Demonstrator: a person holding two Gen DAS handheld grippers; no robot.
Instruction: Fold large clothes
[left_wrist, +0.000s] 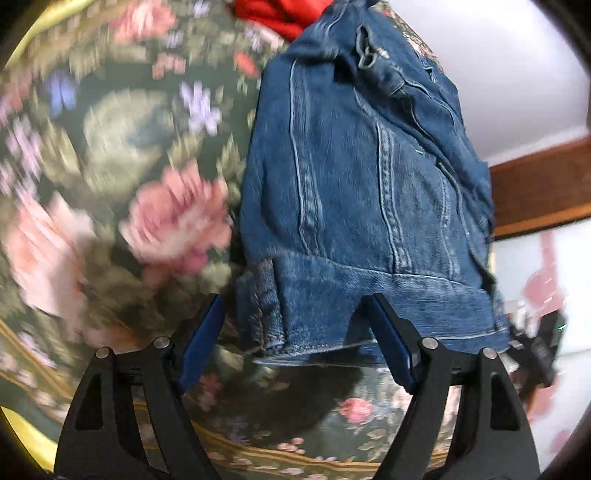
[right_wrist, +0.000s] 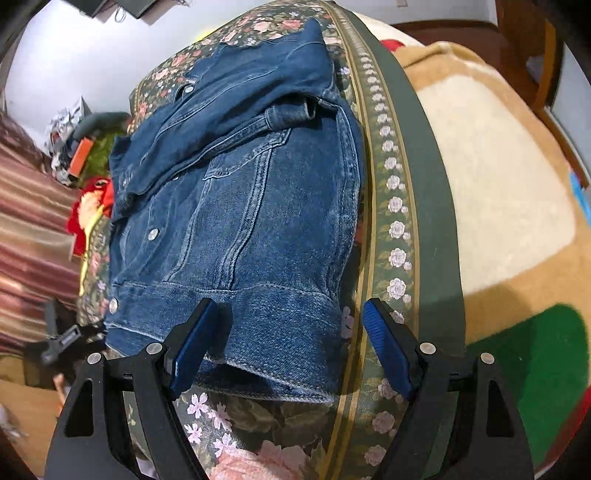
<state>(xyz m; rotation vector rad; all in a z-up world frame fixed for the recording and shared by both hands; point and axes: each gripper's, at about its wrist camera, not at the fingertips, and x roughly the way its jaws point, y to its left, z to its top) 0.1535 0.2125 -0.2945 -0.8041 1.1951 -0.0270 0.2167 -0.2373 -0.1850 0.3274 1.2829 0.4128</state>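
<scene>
The left gripper (left_wrist: 295, 332) is spread wide, its blue pads (left_wrist: 201, 341) empty; the jacket (left_wrist: 362, 192) hem lies between the fingers, but contact cannot be told. The right gripper (right_wrist: 290, 341) is equally wide and holds nothing, its left pad (right_wrist: 192, 347) lying over the jacket (right_wrist: 236, 206) hem, the right pad clear of the denim. The folded jacket lies on the floral cover (right_wrist: 391, 229), a sleeve across its top. A tan blanket (right_wrist: 491, 177) lies beside the cover, and red cloth (left_wrist: 273, 14) lies beyond the jacket.
</scene>
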